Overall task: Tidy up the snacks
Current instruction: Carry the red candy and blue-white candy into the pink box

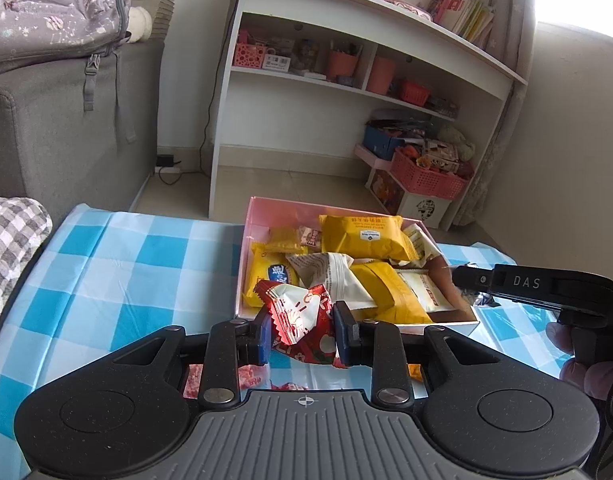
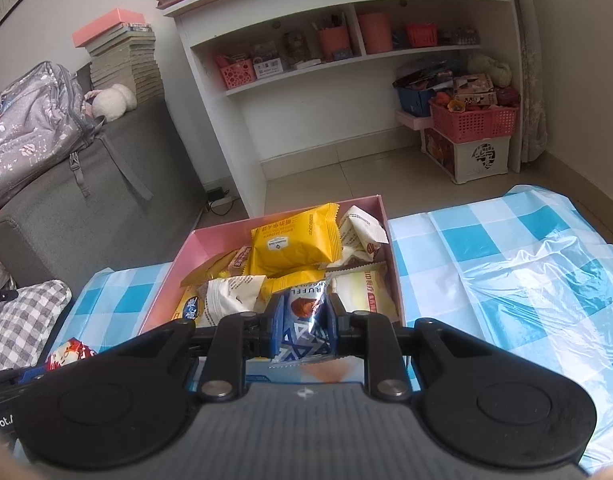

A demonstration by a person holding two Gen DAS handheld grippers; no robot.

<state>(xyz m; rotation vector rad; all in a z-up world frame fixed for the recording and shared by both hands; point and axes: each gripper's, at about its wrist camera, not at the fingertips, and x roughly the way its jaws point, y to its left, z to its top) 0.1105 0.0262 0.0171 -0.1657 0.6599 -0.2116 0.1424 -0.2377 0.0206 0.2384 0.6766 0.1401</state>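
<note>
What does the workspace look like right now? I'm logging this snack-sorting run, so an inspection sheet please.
Surface: blue-and-white checked plastic tablecloth.
Job's things: pink cardboard box piled with yellow and white snack packets.
Clutter: nothing seen on the cloth.
Grippers: left gripper clamps a red-and-white crinkled snack packet; right gripper clamps a blue-and-silver foil snack packet.
Cables: black cord and plug on the floor.
Surroundings: white shelf unit, grey sofa.
</note>
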